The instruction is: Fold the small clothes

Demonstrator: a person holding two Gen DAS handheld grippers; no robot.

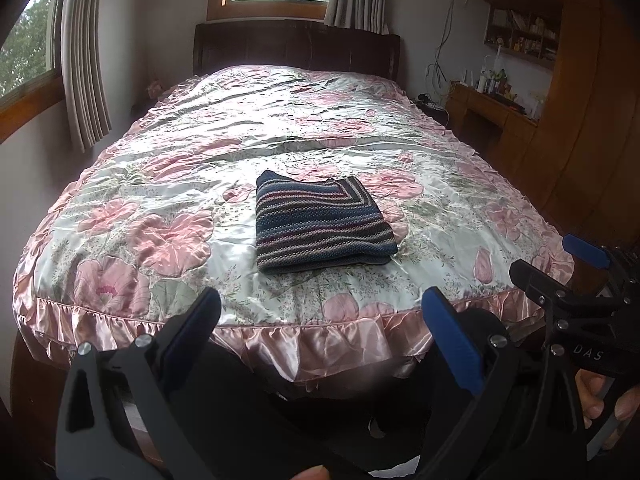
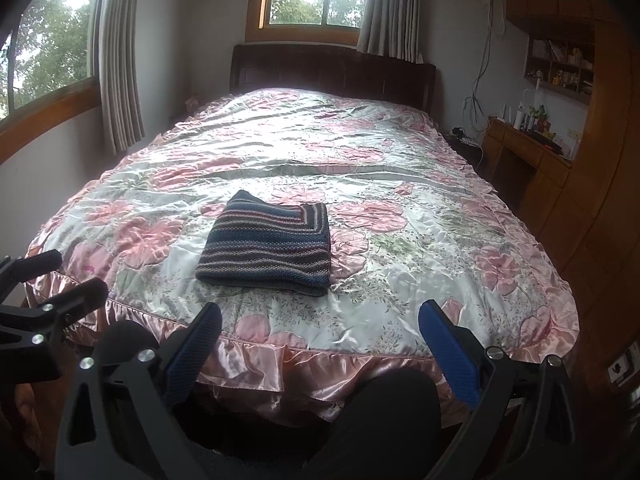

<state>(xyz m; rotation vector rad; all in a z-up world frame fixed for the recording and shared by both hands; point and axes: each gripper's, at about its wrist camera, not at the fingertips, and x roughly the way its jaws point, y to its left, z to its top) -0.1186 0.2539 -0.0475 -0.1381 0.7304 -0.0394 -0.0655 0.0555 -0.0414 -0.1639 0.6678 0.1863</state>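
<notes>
- Both grippers, left gripper (image 1: 320,320) and right gripper (image 2: 320,328), hang spread wide and empty at the bed's foot.
- Striped knit garment (image 1: 320,224) lies folded on the floral bedspread (image 1: 160,184), apart from both.

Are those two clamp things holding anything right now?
No, nothing is held. The left gripper and the right gripper are both open and empty, near the foot of the bed, while the folded striped knit lies untouched on the bedspread.
</notes>
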